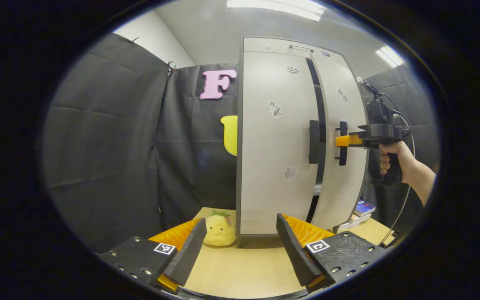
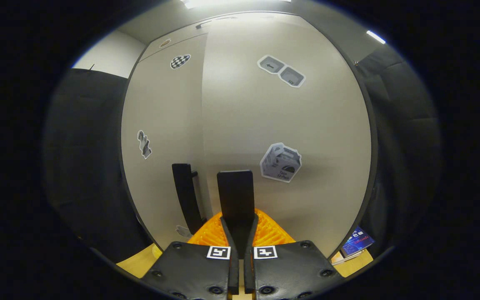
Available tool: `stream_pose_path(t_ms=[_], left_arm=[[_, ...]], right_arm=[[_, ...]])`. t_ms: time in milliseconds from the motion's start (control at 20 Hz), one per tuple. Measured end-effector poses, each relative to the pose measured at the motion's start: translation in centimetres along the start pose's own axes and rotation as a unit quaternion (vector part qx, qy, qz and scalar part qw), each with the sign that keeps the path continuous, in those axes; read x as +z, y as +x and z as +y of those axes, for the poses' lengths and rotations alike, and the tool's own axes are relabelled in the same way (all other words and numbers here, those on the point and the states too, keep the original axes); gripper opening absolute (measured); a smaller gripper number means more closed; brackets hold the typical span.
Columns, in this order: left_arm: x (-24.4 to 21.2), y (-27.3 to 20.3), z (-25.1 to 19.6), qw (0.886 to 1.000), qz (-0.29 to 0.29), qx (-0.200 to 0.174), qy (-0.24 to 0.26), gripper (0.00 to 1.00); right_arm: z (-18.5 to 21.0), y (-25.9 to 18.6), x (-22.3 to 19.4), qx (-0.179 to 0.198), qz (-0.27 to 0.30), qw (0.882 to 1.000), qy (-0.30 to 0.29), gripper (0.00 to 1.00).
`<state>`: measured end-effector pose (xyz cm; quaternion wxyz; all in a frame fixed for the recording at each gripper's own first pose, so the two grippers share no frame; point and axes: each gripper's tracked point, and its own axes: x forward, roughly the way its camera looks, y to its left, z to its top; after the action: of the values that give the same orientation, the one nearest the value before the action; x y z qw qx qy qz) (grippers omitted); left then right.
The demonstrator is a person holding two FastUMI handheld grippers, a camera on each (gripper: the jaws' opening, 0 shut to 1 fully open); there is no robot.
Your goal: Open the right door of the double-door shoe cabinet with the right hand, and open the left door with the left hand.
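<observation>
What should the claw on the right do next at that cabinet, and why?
Probably pull straight back. The right claw is clamped on the right door handle, and the right door looks just cracked open, a dark gap showing beside the left door. The left claw hangs open, away from the left door handle.

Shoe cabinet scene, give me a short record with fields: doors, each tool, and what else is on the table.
right door: slightly ajar, dark gap beside left door
left door: closed, handle untouched
right tool: shut on right door handle
left tool: open, back from cabinet, holding nothing
table: yellow plush toy at cabinet's left foot, books at its right
</observation>
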<state>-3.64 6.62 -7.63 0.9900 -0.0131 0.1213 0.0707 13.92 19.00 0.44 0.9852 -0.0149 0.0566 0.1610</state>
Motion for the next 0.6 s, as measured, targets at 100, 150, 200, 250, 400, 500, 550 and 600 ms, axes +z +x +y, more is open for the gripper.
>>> stream_pose_path(t_ms=[100,150,200,250,400,500,550,600], left_arm=[[0.0,0.0,0.0,1.0,0.003,-0.002,-0.001,0.97],[0.0,0.0,0.0,1.0,0.005,-0.003,-0.001,0.97],[0.0,0.0,0.0,1.0,0.006,-0.005,-0.001,0.97],[0.1,0.0,-0.1,1.0,0.008,-0.007,0.0,0.97],[0.0,0.0,-0.1,1.0,0.01,-0.012,0.007,0.97],[0.1,0.0,-0.2,1.0,0.009,-0.015,0.011,0.97],[0.2,0.0,-0.2,1.0,0.009,-0.018,0.013,0.97],[0.1,0.1,-0.3,1.0,0.009,-0.02,0.015,0.97]], right_arm=[[-0.1,-0.6,-0.1,0.005,0.001,1.0,-0.003,0.06],[-0.2,-0.9,-0.1,0.006,0.001,1.0,-0.003,0.02],[-0.2,-1.3,0.0,0.008,0.001,1.0,-0.004,0.02],[-0.3,-1.7,0.0,0.01,0.001,1.0,-0.005,0.02],[-0.9,-3.4,-0.2,0.01,0.006,1.0,-0.012,0.06],[-1.3,-4.3,-0.3,0.016,0.009,1.0,-0.007,0.02],[-1.5,-4.7,-0.3,0.018,0.01,1.0,-0.005,0.02],[-1.6,-5.1,-0.3,0.018,0.01,1.0,-0.008,0.06]])
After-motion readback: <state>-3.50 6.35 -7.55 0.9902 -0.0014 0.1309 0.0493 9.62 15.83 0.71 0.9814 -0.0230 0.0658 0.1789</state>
